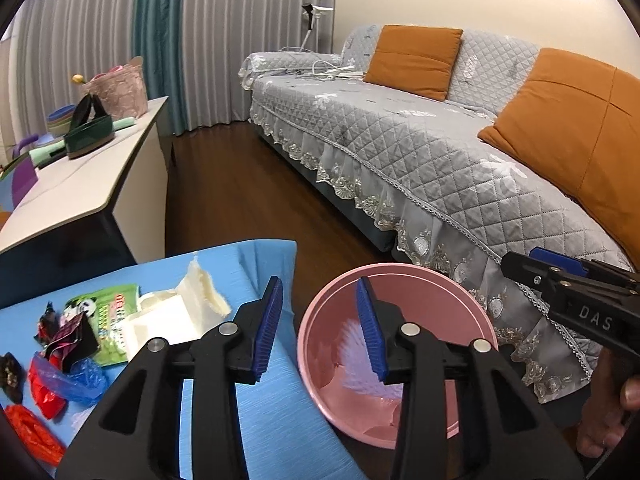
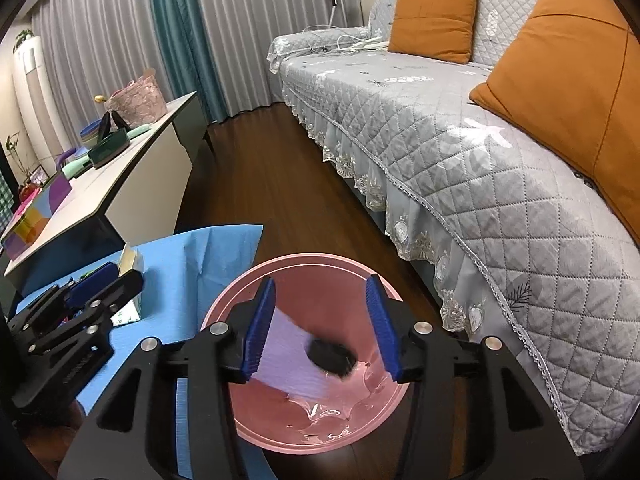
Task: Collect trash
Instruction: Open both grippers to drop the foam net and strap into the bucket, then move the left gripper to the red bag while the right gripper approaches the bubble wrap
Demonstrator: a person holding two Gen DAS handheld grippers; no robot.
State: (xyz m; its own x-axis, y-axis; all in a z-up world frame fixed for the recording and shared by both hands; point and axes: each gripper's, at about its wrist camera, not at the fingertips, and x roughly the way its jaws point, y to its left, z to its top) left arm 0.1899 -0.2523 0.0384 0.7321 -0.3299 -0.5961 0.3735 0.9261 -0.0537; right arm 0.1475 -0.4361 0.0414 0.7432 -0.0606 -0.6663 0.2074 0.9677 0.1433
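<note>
Hard to read: a blurred dark scrap (image 2: 331, 357) in your pink bin (image 2: 256, 276).
Left tongs (image 1: 320, 330): wide apart, holding nothing.
Right tongs (image 2: 320, 326): wide apart over the bin, empty.
Trash: wrappers (image 1: 72, 332) on the blue mat (image 1: 264, 420).

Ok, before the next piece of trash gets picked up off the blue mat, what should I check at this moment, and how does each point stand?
1. Right gripper empty and open: ok, nothing between the fingers.
2. Left gripper empty and open: ok.
3. Dark piece of trash inside the pink bin: ok, though blurred; whether it has settled, cannot tell.
4. Pink bin upright with its mouth unobstructed: ok; it stands on the floor beside the blue mat.
5. Trash left to collect: not ok; red and blue plastic bags, a green panda wrapper and torn white packaging lie on the mat.
6. Grippers apart from each other: ok.
</note>
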